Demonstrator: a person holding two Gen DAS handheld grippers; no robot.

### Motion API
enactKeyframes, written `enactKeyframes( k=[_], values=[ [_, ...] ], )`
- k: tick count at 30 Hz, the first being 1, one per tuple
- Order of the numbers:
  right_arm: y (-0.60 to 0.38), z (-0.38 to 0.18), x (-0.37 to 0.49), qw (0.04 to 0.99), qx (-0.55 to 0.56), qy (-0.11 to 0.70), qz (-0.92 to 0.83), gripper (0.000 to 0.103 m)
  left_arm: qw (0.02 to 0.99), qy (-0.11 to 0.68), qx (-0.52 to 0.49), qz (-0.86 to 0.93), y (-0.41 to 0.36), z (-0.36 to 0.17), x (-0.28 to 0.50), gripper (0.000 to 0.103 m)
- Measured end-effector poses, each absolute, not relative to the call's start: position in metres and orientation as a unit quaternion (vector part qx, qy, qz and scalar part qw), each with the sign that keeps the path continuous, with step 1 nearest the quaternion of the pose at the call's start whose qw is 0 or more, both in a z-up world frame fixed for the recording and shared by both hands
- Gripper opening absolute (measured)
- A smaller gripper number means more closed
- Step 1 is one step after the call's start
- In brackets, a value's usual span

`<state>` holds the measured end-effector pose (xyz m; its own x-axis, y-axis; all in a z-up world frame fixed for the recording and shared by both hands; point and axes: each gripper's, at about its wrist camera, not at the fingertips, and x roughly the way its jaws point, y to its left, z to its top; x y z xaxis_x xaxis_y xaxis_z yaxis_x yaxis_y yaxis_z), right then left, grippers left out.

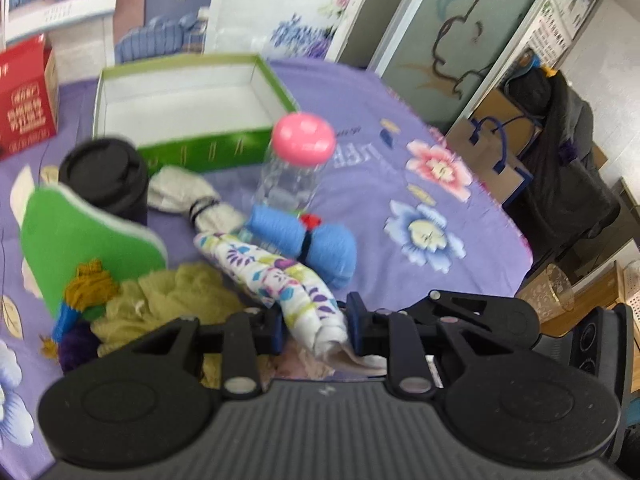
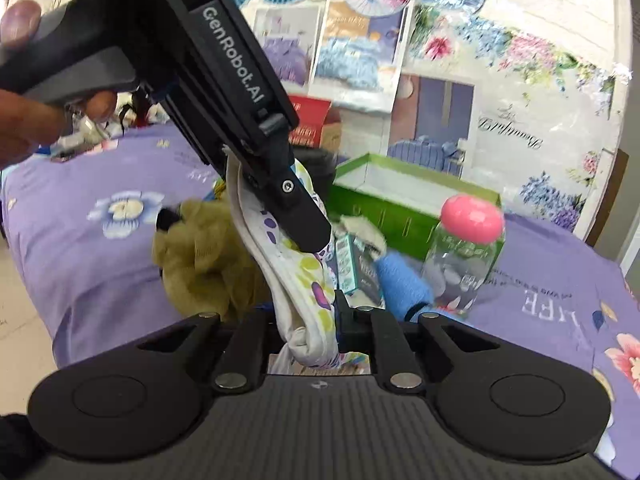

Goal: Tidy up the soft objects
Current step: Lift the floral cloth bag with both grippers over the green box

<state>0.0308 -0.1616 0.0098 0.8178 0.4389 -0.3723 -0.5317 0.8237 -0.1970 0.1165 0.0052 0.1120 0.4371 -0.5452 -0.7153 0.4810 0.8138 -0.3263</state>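
Your left tool [image 1: 314, 326] clenched on one end of the floral cloth roll [image 1: 276, 276], your right tool [image 2: 308, 320] gripping the other end, roll stretched between them above the purple surface [image 1: 400, 208], green box [image 1: 192, 100] behind.

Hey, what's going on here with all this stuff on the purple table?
A person is working two handheld grippers. Both the left gripper and the right gripper are shut on the same rolled floral cloth, held just above the pile of soft things. The green box behind it holds nothing visible, and the blue yarn lies on the tablecloth.
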Motion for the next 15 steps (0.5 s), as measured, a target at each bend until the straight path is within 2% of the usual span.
enactKeyframes(
  k=[7,11,15],
  values=[
    [-0.157,0.066,0.058,0.955,-0.187,0.057,0.223,0.0,0.889,0.34,-0.025,-0.307,0.001,0.18,0.131,0.022],
    [-0.151,0.096,0.111,0.952,-0.23,0.01,0.203,0.0,0.902,0.31,-0.039,-0.298,0.003,0.211,0.18,0.022],
    [-0.147,0.117,0.183,0.947,-0.254,-0.001,0.196,0.0,0.904,0.306,-0.067,-0.292,0.009,0.223,0.251,0.022]
  ],
)
